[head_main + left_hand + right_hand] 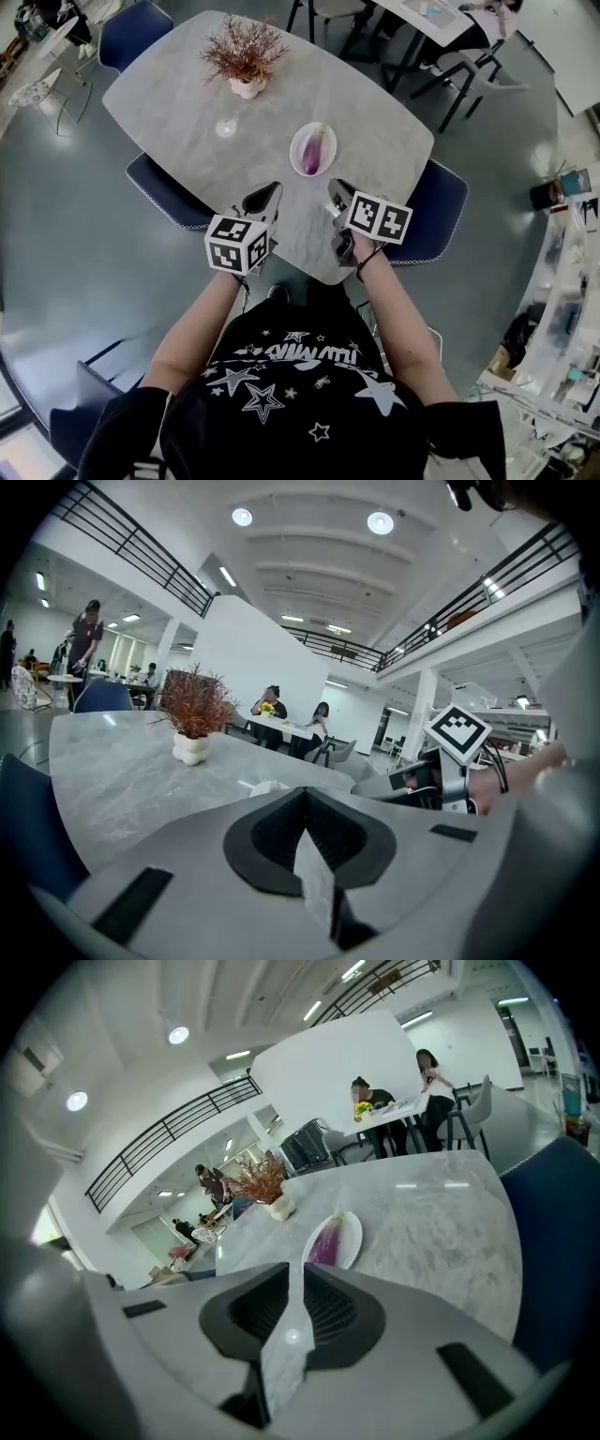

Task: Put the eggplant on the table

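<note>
Here, left gripper (pixel 269 193) and right gripper (pixel 336 191) closed, empty — glossy eggplant (pixel 313 150) on oval plate (pixel 297 161).

Eggplant (pixel 326 1239) lies on a plate (pixel 355 1231) beyond the closed gripper (pixel 298 1275).

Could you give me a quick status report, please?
Left tool and right tool shut, empty. Eggplant lies on plate, untouched. Nothing in the way.
</note>
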Demonstrator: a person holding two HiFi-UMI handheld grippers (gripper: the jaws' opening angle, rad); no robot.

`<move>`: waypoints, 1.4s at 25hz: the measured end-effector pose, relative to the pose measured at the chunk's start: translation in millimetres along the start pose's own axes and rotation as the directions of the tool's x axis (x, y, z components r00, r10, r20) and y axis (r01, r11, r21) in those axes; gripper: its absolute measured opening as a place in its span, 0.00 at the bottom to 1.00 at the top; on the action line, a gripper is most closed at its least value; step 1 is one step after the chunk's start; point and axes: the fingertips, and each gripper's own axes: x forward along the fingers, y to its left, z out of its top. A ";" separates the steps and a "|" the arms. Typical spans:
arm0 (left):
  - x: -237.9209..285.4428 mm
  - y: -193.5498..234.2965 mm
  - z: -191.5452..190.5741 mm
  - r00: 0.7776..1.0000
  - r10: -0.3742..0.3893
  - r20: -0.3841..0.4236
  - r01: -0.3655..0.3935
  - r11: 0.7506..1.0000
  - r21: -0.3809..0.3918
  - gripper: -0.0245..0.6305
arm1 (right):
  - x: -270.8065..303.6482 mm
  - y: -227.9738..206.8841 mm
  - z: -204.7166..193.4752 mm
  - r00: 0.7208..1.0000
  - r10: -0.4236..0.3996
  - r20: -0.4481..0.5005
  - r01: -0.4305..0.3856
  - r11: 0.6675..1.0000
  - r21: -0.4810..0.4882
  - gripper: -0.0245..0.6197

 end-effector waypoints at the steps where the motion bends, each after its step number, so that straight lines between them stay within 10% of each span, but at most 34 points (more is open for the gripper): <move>1: -1.9 -4.8 -1.7 1.000 -0.016 -0.003 0.016 1.000 0.001 0.05 | -6.6 2.2 -2.9 1.000 -0.010 0.008 0.010 1.000 -0.017 0.10; 35: -41.1 -210.5 -32.5 0.995 -0.081 0.062 0.077 0.995 0.063 0.05 | -195.4 -33.3 -63.4 0.994 0.037 0.099 -0.005 0.953 -0.304 0.05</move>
